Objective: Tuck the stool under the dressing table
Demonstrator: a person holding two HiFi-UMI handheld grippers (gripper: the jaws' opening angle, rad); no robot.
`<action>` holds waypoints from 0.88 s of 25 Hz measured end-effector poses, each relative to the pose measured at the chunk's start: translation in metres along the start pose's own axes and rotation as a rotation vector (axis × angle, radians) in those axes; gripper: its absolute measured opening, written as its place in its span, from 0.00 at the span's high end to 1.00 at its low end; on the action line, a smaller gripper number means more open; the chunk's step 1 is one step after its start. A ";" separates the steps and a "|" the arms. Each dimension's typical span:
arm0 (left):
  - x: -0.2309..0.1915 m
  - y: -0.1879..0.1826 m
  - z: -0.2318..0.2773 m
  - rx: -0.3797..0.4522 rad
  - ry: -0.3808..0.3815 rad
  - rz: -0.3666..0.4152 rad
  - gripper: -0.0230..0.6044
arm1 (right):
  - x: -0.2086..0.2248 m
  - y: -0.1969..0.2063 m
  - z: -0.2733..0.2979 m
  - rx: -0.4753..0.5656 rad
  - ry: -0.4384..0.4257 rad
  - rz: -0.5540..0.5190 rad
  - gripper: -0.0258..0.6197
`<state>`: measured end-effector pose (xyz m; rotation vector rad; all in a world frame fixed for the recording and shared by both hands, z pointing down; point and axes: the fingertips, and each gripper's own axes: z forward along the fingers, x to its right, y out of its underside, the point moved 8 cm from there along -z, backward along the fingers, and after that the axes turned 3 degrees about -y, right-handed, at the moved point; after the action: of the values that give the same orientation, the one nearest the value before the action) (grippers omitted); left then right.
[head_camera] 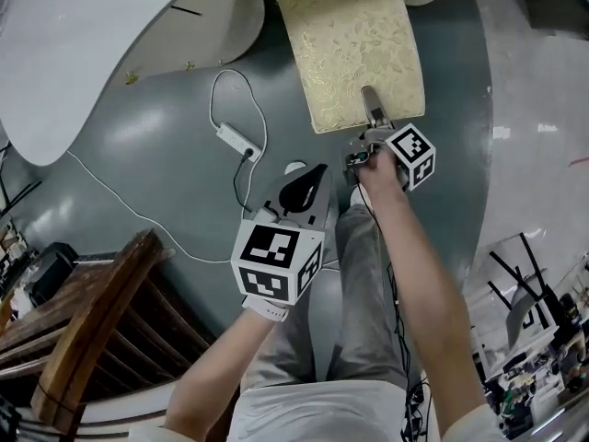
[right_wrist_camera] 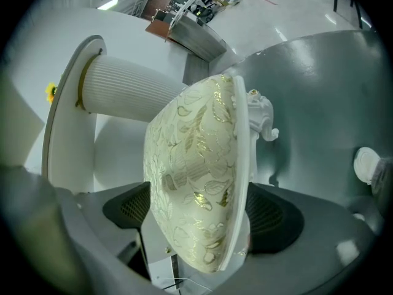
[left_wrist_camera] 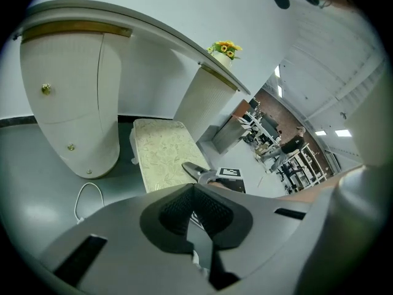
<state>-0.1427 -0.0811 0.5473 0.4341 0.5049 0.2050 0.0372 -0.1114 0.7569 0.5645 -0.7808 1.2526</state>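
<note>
The stool [head_camera: 350, 49] has a cream seat cushion with a gold leaf pattern and stands on the grey floor between the white dressing table's two pedestals [head_camera: 232, 15]. My right gripper [head_camera: 372, 104] is shut on the near edge of the stool [right_wrist_camera: 196, 158], with the cushion and its white frame clamped between the jaws of the right gripper [right_wrist_camera: 195, 217]. My left gripper [head_camera: 313, 175] hangs shut and empty over the floor, short of the stool [left_wrist_camera: 163, 152]. The dressing table [left_wrist_camera: 67, 112] curves across the left gripper view, above the left gripper [left_wrist_camera: 198, 209].
A white power strip and cable [head_camera: 237, 141] lie on the floor left of the stool. A wooden chair [head_camera: 92, 320] stands at the lower left. Yellow flowers [left_wrist_camera: 224, 48] sit on the table top. Racks of equipment [head_camera: 529, 302] crowd the right side.
</note>
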 end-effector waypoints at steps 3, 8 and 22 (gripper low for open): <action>-0.007 -0.008 0.006 0.002 -0.004 -0.005 0.95 | -0.007 -0.005 0.013 -0.002 -0.005 -0.015 0.19; -0.029 -0.028 0.013 0.011 -0.018 -0.021 0.95 | -0.031 -0.013 0.043 -0.023 -0.030 -0.065 0.19; -0.060 -0.048 0.021 0.032 -0.038 -0.026 0.95 | -0.082 -0.026 0.104 -0.061 -0.087 -0.154 0.19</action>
<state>-0.1798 -0.1486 0.5677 0.4620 0.4767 0.1631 0.0316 -0.2459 0.7587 0.6209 -0.8297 1.0655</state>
